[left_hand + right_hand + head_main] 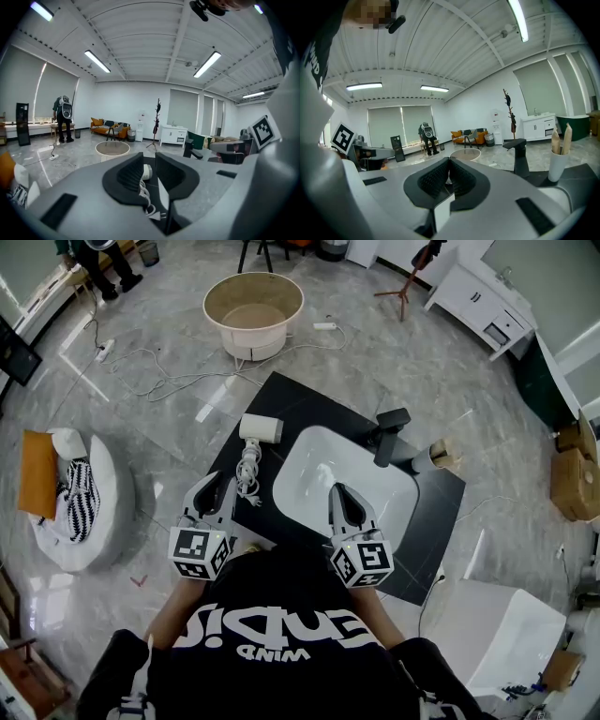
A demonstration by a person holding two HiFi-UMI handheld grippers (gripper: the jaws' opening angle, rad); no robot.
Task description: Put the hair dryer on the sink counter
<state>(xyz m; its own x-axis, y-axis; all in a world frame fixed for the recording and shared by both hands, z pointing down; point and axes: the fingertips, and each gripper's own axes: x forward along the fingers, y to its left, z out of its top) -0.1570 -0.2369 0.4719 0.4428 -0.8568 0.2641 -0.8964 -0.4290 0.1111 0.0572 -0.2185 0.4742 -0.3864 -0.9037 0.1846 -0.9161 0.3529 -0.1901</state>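
Black sink counter holds hair dryer, faucet and cup.

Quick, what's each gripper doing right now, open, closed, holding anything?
Left gripper: slightly open, holding nothing.
Right gripper: closed, holding nothing.

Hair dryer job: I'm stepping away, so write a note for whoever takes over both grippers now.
Left gripper: jaws slightly apart, nothing between them, near the cord's end.
Right gripper: jaws together, empty, over the basin's near edge.
Hair dryer: lying on the black counter, left of the basin, with its cord trailing toward the person.
Done: dryer is on the counter.
Left: apparently nothing; back both grippers away.
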